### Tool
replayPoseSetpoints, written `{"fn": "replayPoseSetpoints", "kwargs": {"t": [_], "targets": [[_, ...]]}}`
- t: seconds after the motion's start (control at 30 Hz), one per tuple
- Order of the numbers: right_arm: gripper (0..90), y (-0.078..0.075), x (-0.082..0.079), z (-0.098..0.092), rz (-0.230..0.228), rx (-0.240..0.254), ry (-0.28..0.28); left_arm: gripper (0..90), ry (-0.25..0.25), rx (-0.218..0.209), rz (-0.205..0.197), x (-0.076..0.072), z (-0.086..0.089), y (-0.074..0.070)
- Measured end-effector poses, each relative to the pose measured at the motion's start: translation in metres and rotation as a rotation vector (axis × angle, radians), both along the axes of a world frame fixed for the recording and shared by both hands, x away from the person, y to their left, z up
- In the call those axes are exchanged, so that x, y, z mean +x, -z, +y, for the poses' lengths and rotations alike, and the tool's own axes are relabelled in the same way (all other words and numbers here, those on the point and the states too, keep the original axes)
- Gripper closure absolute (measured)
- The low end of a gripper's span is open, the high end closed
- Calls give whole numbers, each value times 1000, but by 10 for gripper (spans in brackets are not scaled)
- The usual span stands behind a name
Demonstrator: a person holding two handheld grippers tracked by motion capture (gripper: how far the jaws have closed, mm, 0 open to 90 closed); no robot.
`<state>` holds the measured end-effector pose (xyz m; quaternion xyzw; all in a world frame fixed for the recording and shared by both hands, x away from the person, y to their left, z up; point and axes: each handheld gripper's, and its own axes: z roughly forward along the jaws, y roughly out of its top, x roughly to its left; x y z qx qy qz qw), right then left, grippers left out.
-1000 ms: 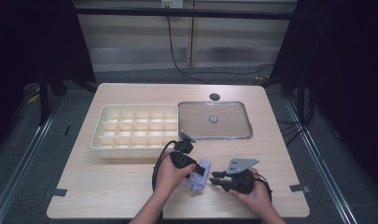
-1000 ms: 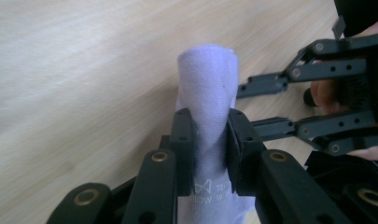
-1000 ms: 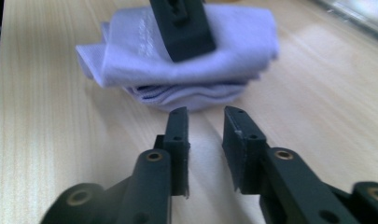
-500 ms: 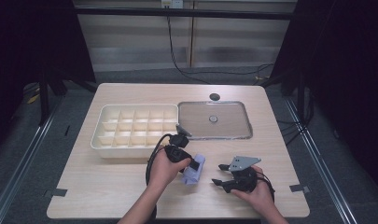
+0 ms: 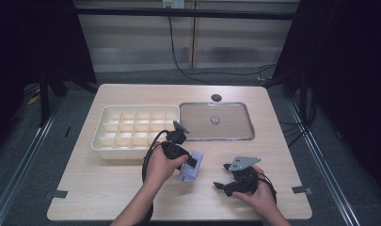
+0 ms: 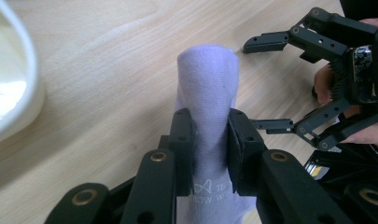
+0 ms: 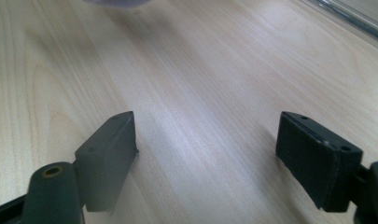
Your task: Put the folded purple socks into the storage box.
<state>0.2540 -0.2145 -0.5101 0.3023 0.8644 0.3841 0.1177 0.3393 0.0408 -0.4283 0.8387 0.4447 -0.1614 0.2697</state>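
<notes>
A folded lavender sock (image 6: pixel 206 98) hangs between the jaws of my left gripper (image 6: pixel 210 156), which is shut on it; in the high view the sock (image 5: pixel 190 168) hangs just above the table's front middle under my left gripper (image 5: pixel 193 162). To its right my right gripper (image 5: pixel 221 186) rests low on the wood. Its jaws have just been opening and stand wide apart in the right gripper view (image 7: pixel 205 144), with only bare tabletop between them. The sock's lower edge (image 7: pixel 116 2) peeks in at that view's top.
A cream compartment tray (image 5: pixel 99 134) with several cells lies at the back left. Beside it sits a clear flat lid (image 5: pixel 240 120) with a small knob (image 5: pixel 215 120). A dark round disc (image 5: pixel 216 97) lies near the far edge. The tray's rim (image 6: pixel 18 93) curves close by in the left gripper view.
My right gripper has let go of the sock and opened wide. My left gripper has lifted the sock and drawn it back towards the tray, away from the right gripper.
</notes>
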Motion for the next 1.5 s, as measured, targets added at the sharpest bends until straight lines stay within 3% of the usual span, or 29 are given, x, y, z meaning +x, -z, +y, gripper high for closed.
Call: {"fn": "replayPoseSetpoints", "kwargs": {"t": [0.47, 0.93, 1.5], "targets": [[135, 0, 0, 1, 13, -8, 0, 740, 2, 27, -14, 6, 8, -17], [135, 0, -1, 1, 14, -7, 2, 739, -10, 22, -18, 12, 15, -23], [135, 1, 0, 1, 8, -8, 0, 738, -23, 20, -28, 22, 21, -41]]}}
